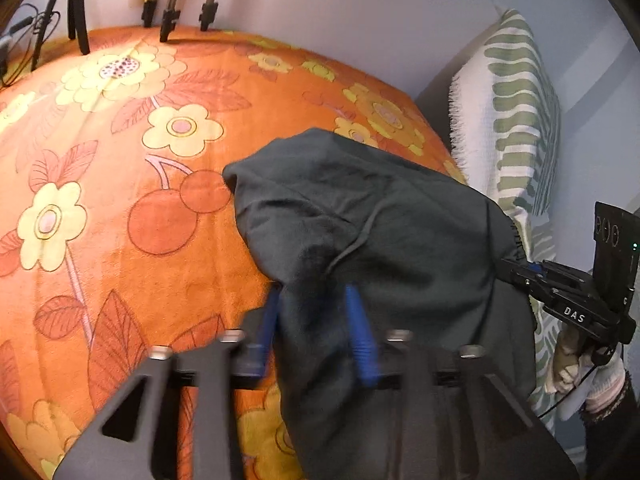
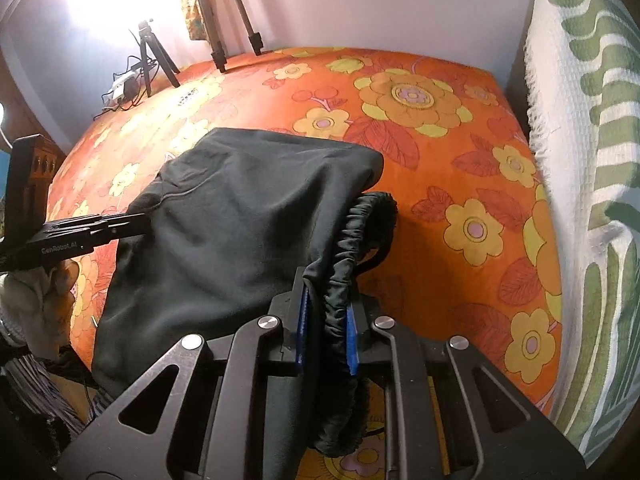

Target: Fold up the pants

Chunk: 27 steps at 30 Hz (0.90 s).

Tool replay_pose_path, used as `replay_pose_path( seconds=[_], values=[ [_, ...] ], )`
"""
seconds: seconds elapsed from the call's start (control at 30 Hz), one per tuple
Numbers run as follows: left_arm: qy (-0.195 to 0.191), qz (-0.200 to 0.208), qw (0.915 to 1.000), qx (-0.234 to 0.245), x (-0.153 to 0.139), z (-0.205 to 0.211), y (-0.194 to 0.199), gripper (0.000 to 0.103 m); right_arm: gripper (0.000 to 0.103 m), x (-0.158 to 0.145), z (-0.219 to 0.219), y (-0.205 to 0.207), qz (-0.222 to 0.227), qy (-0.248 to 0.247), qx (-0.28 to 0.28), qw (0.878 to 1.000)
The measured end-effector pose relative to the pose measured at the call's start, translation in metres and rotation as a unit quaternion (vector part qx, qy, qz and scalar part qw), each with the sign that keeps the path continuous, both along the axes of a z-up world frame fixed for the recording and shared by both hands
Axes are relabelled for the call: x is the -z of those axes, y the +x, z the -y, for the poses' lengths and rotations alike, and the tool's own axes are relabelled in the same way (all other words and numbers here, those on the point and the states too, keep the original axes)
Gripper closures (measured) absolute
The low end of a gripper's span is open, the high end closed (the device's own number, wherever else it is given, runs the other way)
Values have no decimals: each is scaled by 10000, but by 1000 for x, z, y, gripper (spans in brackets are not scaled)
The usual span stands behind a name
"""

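Dark grey pants (image 1: 384, 224) hang bunched between my two grippers above an orange flowered bedspread (image 1: 120, 168). My left gripper (image 1: 312, 300) is shut on a fold of the pants, its blue pads pressing the cloth. The right gripper shows at the far right of the left wrist view (image 1: 520, 274), pinching the elastic waistband. In the right wrist view the pants (image 2: 240, 216) drape leftward, and my right gripper (image 2: 326, 300) is shut on the gathered waistband (image 2: 352, 232). The left gripper (image 2: 140, 220) grips the pants' left edge there.
A white and green patterned pillow (image 2: 592, 160) lies along the bed's right side (image 1: 516, 112). Tripod legs (image 2: 224, 20) stand at the far edge of the bedspread (image 2: 440, 140), with cables and a bright lamp at the far left. The wall is behind.
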<state>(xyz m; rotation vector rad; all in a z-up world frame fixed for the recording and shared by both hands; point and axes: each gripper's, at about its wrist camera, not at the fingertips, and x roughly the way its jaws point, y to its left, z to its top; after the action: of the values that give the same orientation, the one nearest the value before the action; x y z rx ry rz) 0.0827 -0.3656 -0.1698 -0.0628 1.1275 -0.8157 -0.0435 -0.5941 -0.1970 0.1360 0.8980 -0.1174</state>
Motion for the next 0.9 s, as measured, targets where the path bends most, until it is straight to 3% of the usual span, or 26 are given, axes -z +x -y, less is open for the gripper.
replay_pose_path(
  seconds=[0.2,0.23,0.27,0.33,0.47,0.9],
  values=[
    [-38,112,9999,-42,11,13,6,59,87,8,7,5,-52,111,7,9999],
    [-61,55,10000,-39,13,12,9,80,88,8,8,5,-54,121,11,9999],
    [-86,-82,9999,-42,16,14,12,91,88,9,9,6,-51,131,22,9999],
    [-136,-125,9998,-99,18,16,14,94,87,9,8,7,-36,112,37,9999],
    [-73,383,9992,58,2,18,1,95,88,4,2,2,70,-10,97,9999],
    [-649,1087,9915,311,-77,12,-9,96,88,-63,-21,-26,854,-683,169,9939]
  ],
)
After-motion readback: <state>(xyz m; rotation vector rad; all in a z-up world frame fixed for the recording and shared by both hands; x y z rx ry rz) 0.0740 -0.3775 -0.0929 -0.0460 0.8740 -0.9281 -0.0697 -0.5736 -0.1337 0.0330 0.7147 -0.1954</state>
